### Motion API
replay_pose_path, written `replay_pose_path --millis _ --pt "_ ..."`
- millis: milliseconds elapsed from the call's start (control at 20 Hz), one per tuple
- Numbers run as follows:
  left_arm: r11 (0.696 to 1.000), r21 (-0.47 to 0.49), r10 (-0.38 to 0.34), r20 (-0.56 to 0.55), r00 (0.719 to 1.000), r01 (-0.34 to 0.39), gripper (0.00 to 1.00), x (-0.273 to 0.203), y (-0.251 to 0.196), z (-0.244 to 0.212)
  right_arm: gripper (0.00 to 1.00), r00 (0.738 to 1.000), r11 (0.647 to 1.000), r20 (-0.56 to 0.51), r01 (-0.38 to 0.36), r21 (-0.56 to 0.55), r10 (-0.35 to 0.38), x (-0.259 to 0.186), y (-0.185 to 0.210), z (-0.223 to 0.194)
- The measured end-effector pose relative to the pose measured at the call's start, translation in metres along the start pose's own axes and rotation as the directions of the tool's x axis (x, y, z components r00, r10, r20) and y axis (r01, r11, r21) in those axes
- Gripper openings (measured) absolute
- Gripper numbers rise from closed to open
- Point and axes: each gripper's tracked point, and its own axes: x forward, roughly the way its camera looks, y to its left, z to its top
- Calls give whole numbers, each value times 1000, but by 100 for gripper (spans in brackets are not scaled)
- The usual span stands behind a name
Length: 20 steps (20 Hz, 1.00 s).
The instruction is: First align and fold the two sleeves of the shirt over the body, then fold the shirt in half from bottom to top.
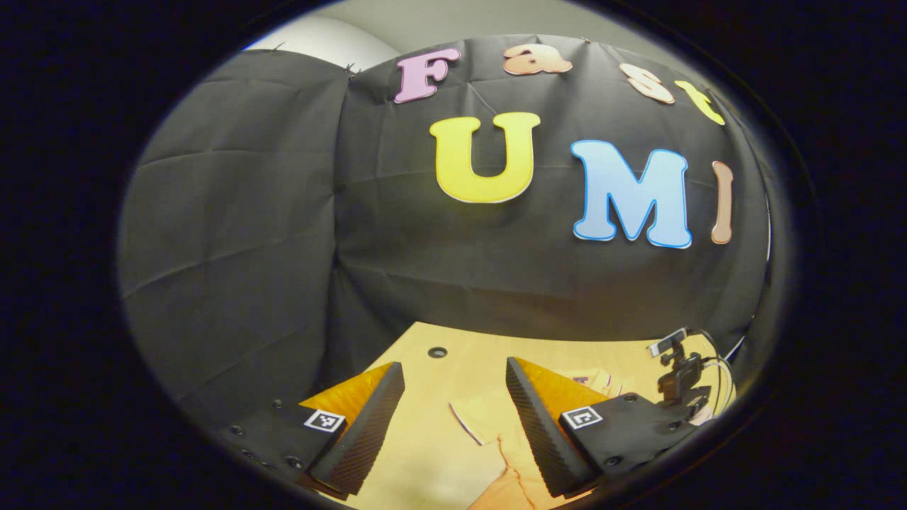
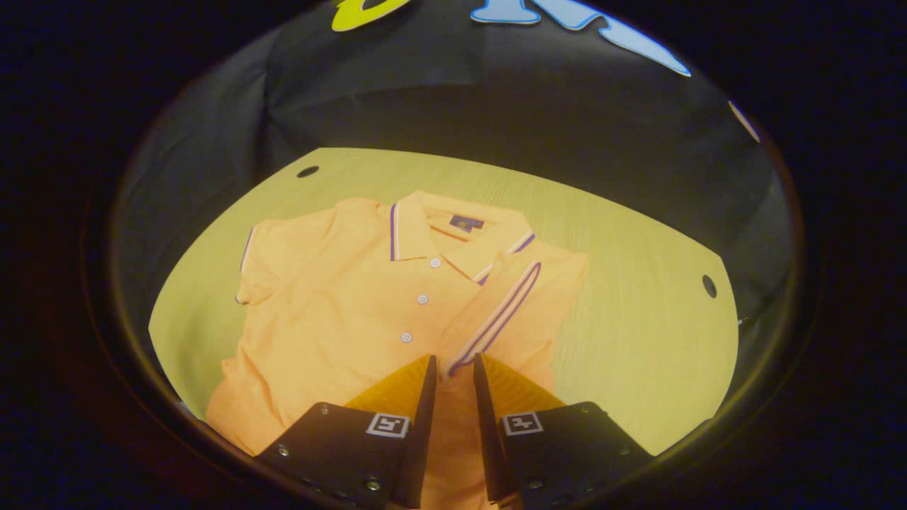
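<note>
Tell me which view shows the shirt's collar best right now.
The right gripper view: the collar lies open and in full sight at the top of the shirt, with its striped edges and the buttons below it. The left gripper view catches just a corner of the fabric between its fingers; no collar is discernible there.

Recording booth: black cloth wall (image 1: 248, 234), wooden table (image 2: 623, 297), mounted camera (image 1: 679, 368).

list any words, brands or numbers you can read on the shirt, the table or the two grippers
No text can be read.
Neck label inside the collar of the shirt: a small dark patch, too small and blurred to read.
Square markers on the right gripper and on the left gripper: black-and-white patterns, not words.
Table: no writing seen.
</note>
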Motion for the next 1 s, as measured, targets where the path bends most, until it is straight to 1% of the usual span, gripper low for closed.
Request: replay_pose_path --millis 50,100,350,550,750,900,1000 --pt "1000 -4 -15 -16 1000 15 95 8 -2 -10 31 1000 1000 26 6 11 -6 -10 -4 7" --pt "1000 -6 -28 -32 999 28 95 18 -5 -18 34 999 1000 53 10 21 -11 -22 -7 14" --pt "997 2 -80 -141 987 81 96 75 -19 -80 33 984 999 173 30 44 -38 -89 -17 36" --pt "994 -4 -106 -237 966 108 95 117 -31 -133 33 967 994 249 29 105 -55 -142 -13 43" --pt "993 -12 -119 -319 940 121 96 146 -41 -178 33 952 987 297 26 158 -73 -184 -2 42" --pt "994 3 -103 -381 919 113 96 161 -42 -216 33 940 978 330 20 208 -89 -211 3 43" --pt "994 8 -94 -425 900 107 96 166 -41 -240 33 934 973 338 37 230 -115 -223 0 40"
